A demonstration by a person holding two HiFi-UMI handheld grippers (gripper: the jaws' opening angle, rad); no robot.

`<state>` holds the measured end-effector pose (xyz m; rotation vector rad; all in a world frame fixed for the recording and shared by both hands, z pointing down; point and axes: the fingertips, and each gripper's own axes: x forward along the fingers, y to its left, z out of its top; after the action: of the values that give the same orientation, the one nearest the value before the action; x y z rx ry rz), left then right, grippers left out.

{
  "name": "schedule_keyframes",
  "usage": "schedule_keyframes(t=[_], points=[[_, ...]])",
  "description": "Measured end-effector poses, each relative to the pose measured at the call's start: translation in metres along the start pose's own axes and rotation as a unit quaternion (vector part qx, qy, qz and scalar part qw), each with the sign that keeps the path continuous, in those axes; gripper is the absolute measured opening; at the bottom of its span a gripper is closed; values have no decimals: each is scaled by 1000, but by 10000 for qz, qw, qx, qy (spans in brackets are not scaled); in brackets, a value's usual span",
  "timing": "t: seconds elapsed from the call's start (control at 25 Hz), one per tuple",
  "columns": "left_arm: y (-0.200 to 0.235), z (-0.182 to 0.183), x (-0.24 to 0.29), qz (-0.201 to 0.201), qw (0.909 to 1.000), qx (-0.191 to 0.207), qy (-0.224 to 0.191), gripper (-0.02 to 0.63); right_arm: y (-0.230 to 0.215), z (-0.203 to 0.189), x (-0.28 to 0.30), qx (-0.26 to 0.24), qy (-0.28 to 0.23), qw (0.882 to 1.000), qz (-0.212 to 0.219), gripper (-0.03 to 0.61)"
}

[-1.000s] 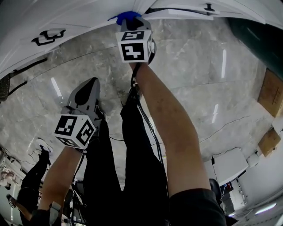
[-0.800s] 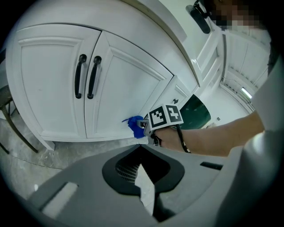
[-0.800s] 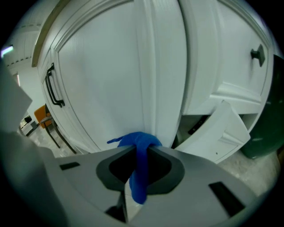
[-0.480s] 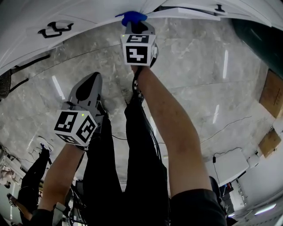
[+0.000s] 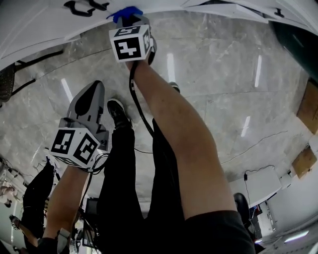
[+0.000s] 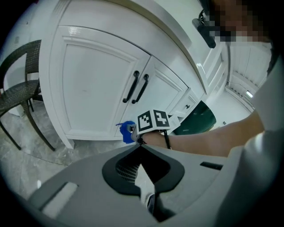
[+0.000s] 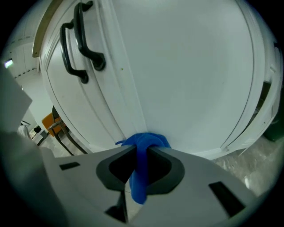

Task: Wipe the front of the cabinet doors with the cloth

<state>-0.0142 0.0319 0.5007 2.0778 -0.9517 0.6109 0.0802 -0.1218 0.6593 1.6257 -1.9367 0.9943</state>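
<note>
My right gripper (image 5: 130, 21) is shut on a blue cloth (image 5: 126, 13) and holds it against the low part of a white cabinet door (image 7: 191, 75). In the right gripper view the blue cloth (image 7: 143, 150) bulges out ahead of the jaws and touches the door beside the seam between two doors. Two black handles (image 7: 82, 48) sit up and to the left. From the left gripper view, the cloth (image 6: 127, 132) and the right gripper's marker cube (image 6: 153, 120) are low on the right-hand door (image 6: 162, 95). My left gripper (image 6: 141, 147) is shut on nothing and hangs back over the floor.
A dark wicker chair (image 6: 17, 88) stands left of the cabinet. A dark green object (image 6: 200, 119) lies to the cabinet's right. The floor is grey marble (image 5: 213, 74) with a thin cable (image 5: 248, 144) and cardboard boxes (image 5: 310, 104) at the right. The person's legs stand below.
The right gripper has slid the blue cloth leftward along the bottom of the cabinet doors. The left gripper has drifted slightly left and stays shut.
</note>
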Motion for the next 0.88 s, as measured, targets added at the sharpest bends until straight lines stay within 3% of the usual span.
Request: schedule_keyframes(t=[0.24, 0.48, 0.88], points=[[12, -22, 3, 74, 9998, -90, 170, -2, -27, -8, 4, -49, 25, 10000, 5, 57], [-38, -20, 46, -186, 9996, -2, 233, -2, -103, -5, -10, 2, -20, 9997, -242, 57], [-87, -21, 73, -461, 9985, 86, 280, -2, -178, 3, -47, -184, -166, 9974, -671, 57]])
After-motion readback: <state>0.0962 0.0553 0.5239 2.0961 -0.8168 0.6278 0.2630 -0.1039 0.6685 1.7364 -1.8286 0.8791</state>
